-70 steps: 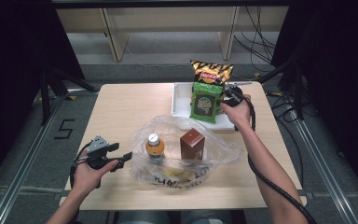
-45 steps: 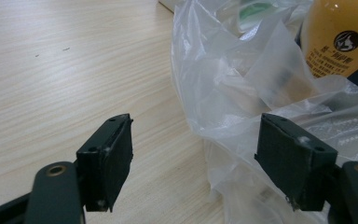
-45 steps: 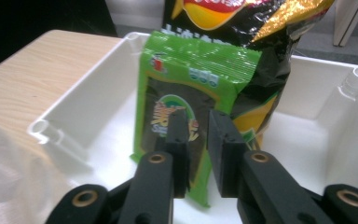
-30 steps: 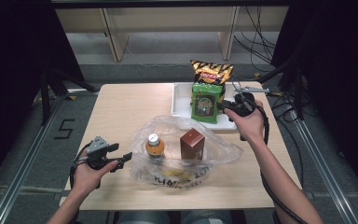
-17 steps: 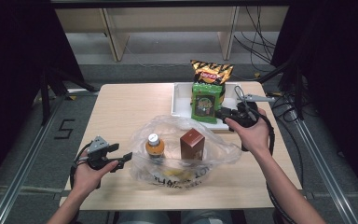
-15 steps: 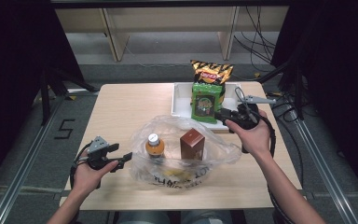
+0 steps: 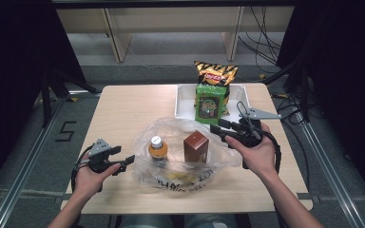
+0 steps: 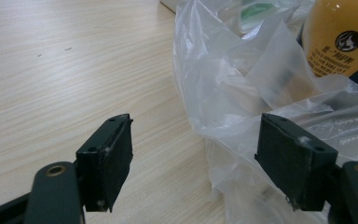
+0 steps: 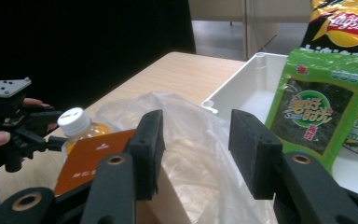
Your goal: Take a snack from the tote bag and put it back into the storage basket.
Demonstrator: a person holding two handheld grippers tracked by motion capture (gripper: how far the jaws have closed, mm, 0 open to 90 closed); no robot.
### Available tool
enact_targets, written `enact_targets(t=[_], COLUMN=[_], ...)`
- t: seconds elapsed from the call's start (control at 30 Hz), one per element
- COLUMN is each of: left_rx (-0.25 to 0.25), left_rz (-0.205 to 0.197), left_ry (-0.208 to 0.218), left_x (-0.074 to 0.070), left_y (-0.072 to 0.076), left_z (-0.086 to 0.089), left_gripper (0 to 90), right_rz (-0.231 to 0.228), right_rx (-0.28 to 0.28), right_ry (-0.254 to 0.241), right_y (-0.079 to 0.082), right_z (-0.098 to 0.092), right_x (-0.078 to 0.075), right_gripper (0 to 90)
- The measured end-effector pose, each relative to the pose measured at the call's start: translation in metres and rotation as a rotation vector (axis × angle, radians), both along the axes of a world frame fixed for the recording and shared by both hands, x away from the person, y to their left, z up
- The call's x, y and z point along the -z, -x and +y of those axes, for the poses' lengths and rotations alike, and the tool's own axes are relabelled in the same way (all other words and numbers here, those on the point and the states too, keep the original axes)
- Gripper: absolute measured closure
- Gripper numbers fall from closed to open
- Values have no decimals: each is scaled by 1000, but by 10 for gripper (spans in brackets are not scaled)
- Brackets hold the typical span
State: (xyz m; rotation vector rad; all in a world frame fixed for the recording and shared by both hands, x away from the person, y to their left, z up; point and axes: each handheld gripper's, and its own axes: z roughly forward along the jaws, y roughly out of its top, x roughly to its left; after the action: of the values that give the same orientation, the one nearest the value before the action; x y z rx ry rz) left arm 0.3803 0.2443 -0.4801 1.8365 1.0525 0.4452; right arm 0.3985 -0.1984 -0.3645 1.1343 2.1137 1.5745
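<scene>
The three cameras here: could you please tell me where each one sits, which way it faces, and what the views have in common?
High view: above the person's side, looking forward and down on the table; forearms and both hands show.
Left gripper view: rides the left gripper, looking along the tabletop at the plastic bag; open jaws show.
Right gripper view: rides the right gripper, facing the white tray and seaweed pack.
Shared: the bag and the juice bottle.
</scene>
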Motion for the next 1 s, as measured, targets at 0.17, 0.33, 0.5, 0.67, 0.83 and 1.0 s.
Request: enact_targets(t=[0.17,0.33,0.5,0.67,0.83,1.0], left_rx=[2,-5,-2,-3,-7,-8], left_rz=[1,4,-1,1,1,-7], left_ry=[7,16,7,8,16,13], left_x=[0,0,0,-1,-1,-2], left_y=[-1,-1,0,0,1,1], left_z=[0,0,0,0,0,1], left_gripper=[263,262,262,262,263,263], right_rz=[-7,-19,-31,-61,-52,-60], right_rx=[-10,-24,-49,-59,-67,-72], right_ry=[-6,-9,8,9,2,0], right_y=[8,16,21,25,29,29], right_z=[6,12,17,22,27,31], right_x=[-3,-5,-4,-5,-8,-6], right_gripper=[560,555,556,556,558,556])
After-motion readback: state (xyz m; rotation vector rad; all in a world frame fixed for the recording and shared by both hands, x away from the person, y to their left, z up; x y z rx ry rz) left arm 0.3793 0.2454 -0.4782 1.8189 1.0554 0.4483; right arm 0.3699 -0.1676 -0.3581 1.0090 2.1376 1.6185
